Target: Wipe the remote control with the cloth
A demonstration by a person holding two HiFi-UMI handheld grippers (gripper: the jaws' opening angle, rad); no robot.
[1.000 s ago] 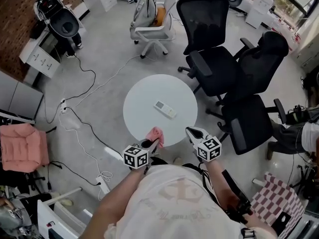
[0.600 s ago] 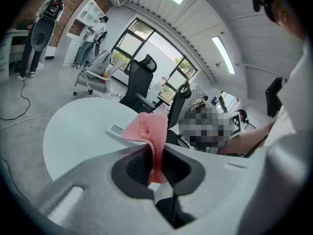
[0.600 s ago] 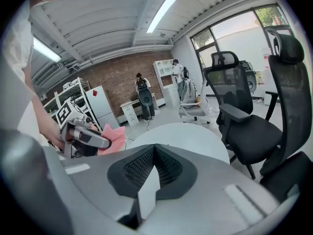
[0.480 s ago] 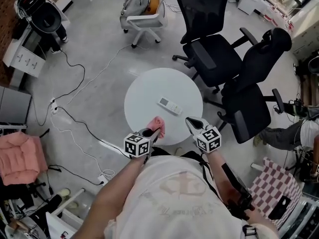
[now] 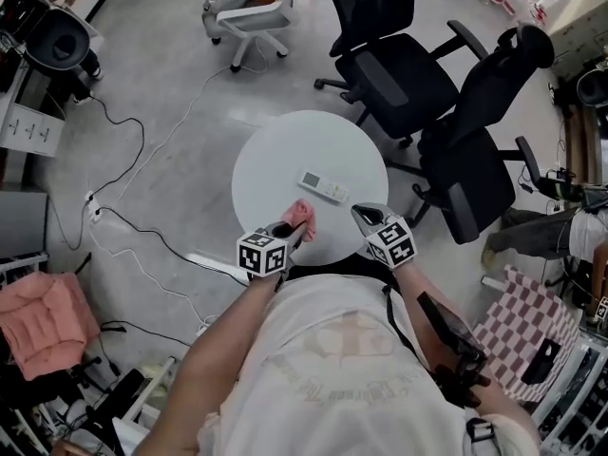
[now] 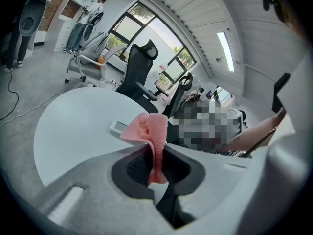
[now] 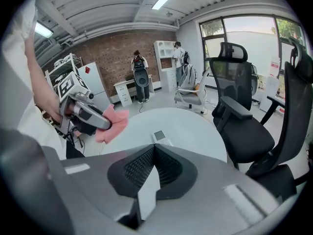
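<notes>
A white remote control lies near the middle of the round white table; it also shows as the remote just beyond my right jaws and the remote behind the cloth. My left gripper is shut on a pink cloth over the table's near edge, left of the remote. The cloth sticks up from between its jaws. My right gripper hovers at the near edge, right of the cloth, jaws shut with nothing in them. From the right gripper view the cloth hangs at left.
Two black office chairs stand close to the table's far right side. A white chair is further back. Cables trail over the grey floor at left. People stand far off by the brick wall.
Both grippers have moved forward and down over the table's near edge, toward the remote. The cloth stays clamped in the left one.
</notes>
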